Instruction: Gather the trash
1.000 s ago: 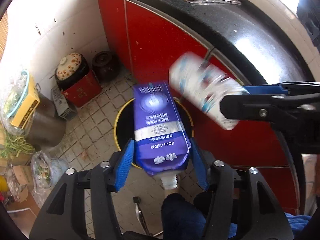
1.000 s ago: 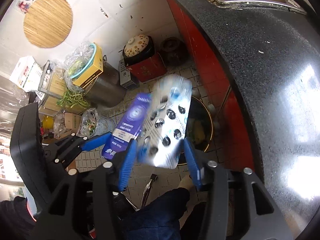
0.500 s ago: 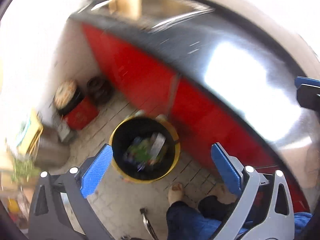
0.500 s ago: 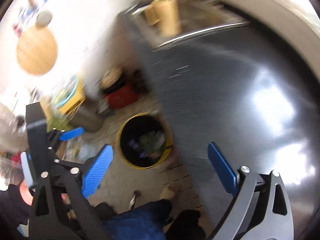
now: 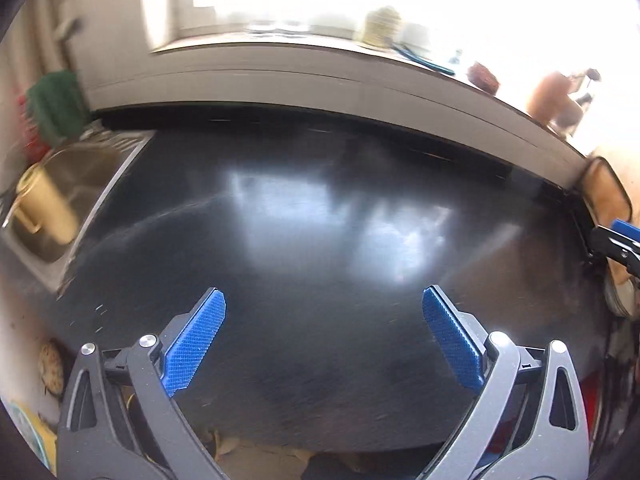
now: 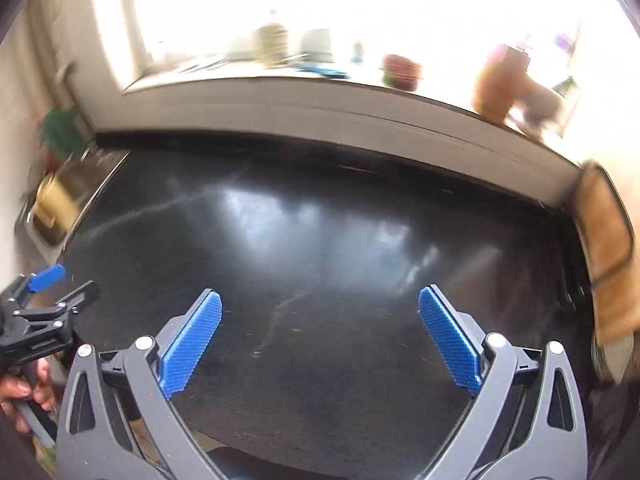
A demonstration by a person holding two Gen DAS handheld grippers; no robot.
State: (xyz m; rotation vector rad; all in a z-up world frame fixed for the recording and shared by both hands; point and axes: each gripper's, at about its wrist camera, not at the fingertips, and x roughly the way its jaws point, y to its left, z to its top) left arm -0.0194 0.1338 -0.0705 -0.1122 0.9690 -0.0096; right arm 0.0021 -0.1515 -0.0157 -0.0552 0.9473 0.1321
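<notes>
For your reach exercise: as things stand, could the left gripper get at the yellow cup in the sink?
Probably yes. The left gripper is open and empty, and the bare black counter between it and the yellow cup in the sink holds no visible obstacle.

Bare black countertop [image 5: 320, 240], steel sink [image 5: 92, 176] w/ yellow cup [image 5: 44, 208] at left, blurred jars on windowsill [image 6: 280, 92].

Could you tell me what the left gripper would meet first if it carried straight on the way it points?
Probably the bare black countertop; nothing lies between the open left gripper and it, though blur hides depth.
</notes>
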